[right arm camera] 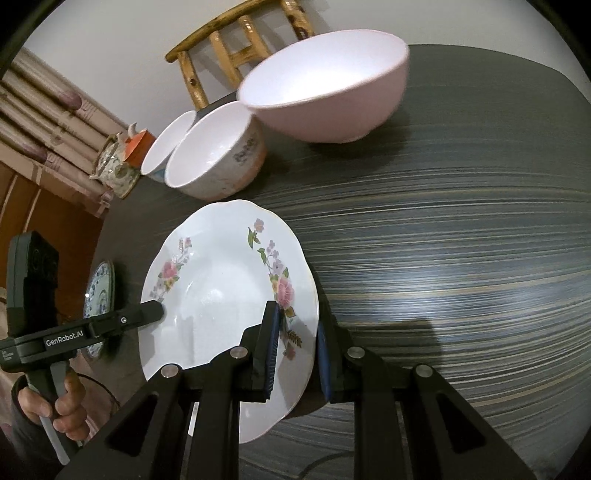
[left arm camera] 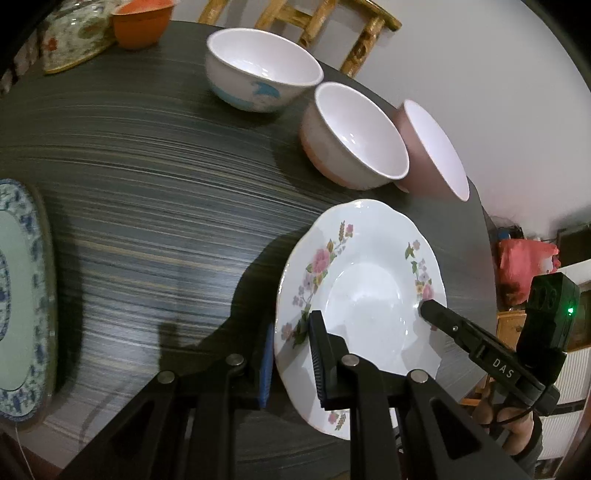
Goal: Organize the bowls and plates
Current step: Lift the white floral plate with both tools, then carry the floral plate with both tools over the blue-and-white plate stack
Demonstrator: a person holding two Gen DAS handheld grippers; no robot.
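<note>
A white scalloped plate with pink flowers hangs tilted above the dark table, held from two sides. My left gripper is shut on the plate's near-left rim, one pad above and one below. My right gripper grips the opposite rim. In the right wrist view the same plate sits between the pads of my right gripper, and my left gripper bites the far rim. Three bowls stand behind: a white one with a blue print, a pink-based one and a mauve one.
A blue-and-white platter lies at the table's left edge. An orange bowl and a patterned teapot sit at the far corner. A wooden chair stands behind the striped table. A hand holds the left gripper's handle.
</note>
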